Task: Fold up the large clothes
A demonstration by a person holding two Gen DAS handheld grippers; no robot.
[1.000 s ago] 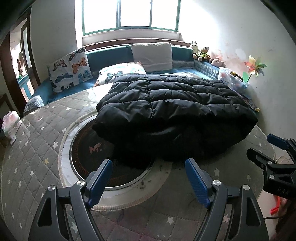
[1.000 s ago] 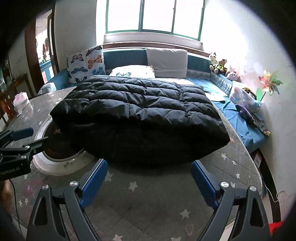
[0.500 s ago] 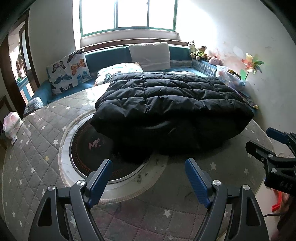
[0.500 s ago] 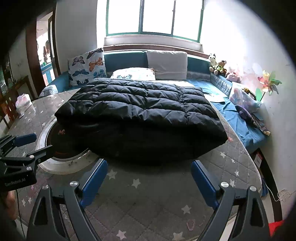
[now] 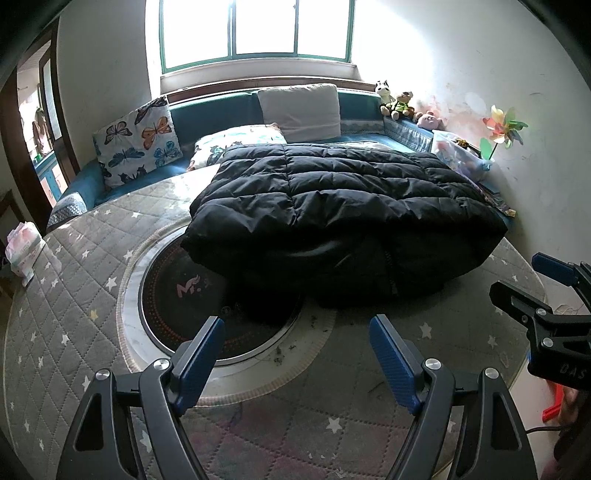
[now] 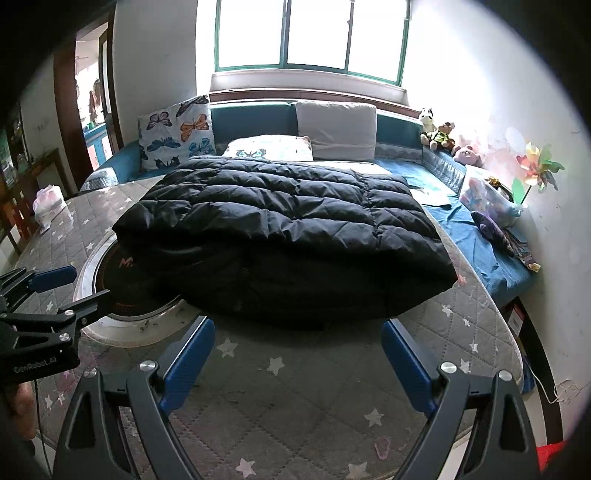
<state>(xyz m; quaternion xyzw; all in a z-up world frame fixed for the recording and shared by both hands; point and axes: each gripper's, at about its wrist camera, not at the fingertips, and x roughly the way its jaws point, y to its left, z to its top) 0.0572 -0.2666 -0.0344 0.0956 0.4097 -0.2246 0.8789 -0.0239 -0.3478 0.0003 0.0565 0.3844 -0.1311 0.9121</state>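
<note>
One black puffer jacket [image 5: 332, 206], two grippers: left gripper [image 5: 297, 336], right gripper [image 6: 297, 338], both with fingers spread wide, nothing held. Three pillows: butterfly pillow [image 5: 138, 146], grey pillow [image 5: 301, 110], flat patterned pillow [image 5: 236, 142]. Three stuffed toys [image 5: 400, 103]. One pinwheel [image 5: 504, 127], one window [image 5: 258, 33]

The jacket [image 5: 343, 206] [image 6: 280, 218] is a black quilted puffer — glossy, stitched into puffy rectangular panels. It lies folded over on itself, a thick slab with a smooth top layer resting on darker layers beneath. The near edge shows a shadowed opening where the layers meet, and a zipper line runs down the lower layer at about 6 o'clock in the left wrist view. There the bulk fills the centre, stretching from 10 to 3 o'clock — its lower left corner overlaps the dark round inset. It sits flat, not bunched, its top surface slightly domed.
</note>
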